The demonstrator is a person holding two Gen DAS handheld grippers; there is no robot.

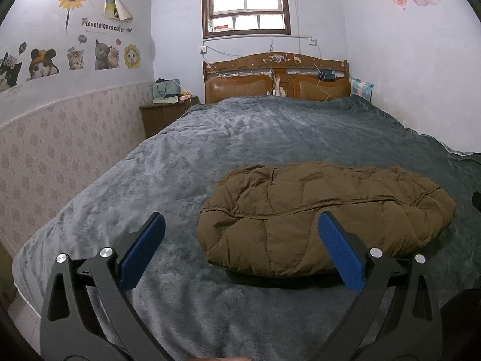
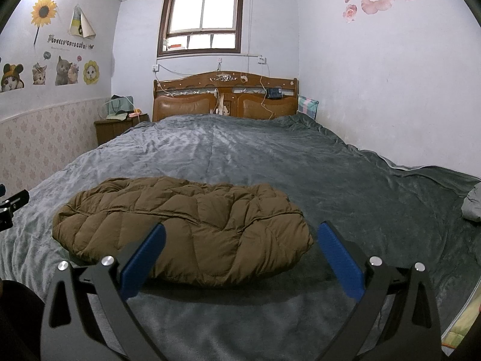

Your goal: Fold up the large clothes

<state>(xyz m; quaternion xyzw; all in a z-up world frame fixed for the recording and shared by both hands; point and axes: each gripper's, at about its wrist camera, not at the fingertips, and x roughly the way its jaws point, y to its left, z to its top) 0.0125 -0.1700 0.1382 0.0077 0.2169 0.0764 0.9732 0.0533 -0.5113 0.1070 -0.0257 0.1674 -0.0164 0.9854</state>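
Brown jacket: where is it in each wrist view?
Left wrist: jacket right of centre, lower half, behind the right fingertip.
Right wrist: jacket left of centre, lower half, behind the left fingertip.
Shared landmark: headboard under the window.

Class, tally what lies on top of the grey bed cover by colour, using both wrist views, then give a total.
Brown: 1, the folded brown puffer jacket.
Grey: 1, a bundled grey cloth at the right edge of the bed cover, seen only in part.
Total: 2.
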